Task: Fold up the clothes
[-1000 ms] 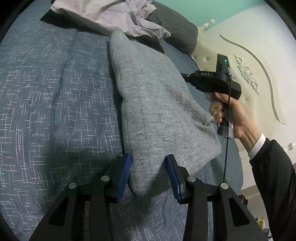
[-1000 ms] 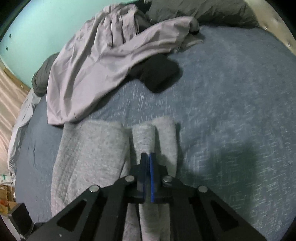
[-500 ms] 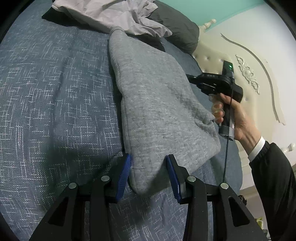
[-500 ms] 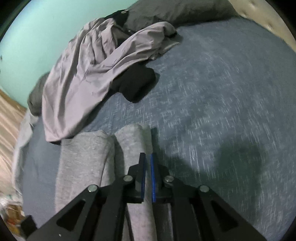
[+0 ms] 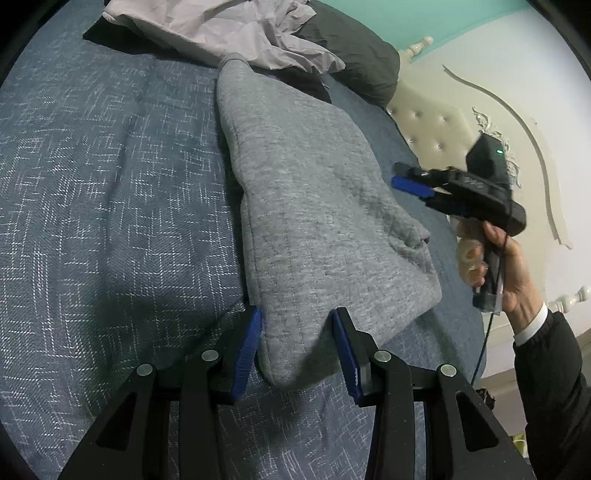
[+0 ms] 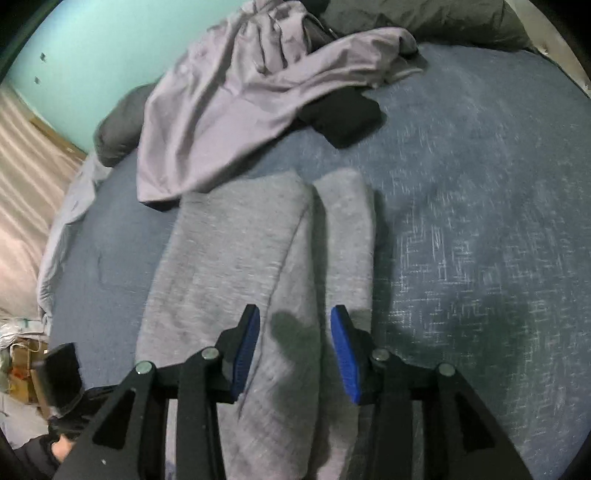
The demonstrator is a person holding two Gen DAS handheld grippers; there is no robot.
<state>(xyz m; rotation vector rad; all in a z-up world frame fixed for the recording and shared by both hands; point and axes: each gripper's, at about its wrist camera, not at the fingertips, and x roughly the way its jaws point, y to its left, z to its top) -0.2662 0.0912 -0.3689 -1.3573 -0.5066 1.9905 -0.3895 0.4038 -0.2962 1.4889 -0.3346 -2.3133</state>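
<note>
The grey garment (image 5: 314,206) is matt, fleecy knit cloth. The bedspread (image 5: 110,184) is coarse woven blue fabric flecked white, and at its far edge the lilac garment (image 6: 236,110) looks thin, smooth and crumpled.

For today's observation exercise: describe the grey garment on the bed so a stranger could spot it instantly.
Start at the blue patterned bedspread. Along its middle lies the grey garment, a long, thick knit piece. Unlike the crumpled lilac clothing beyond it, it lies smooth.
</note>
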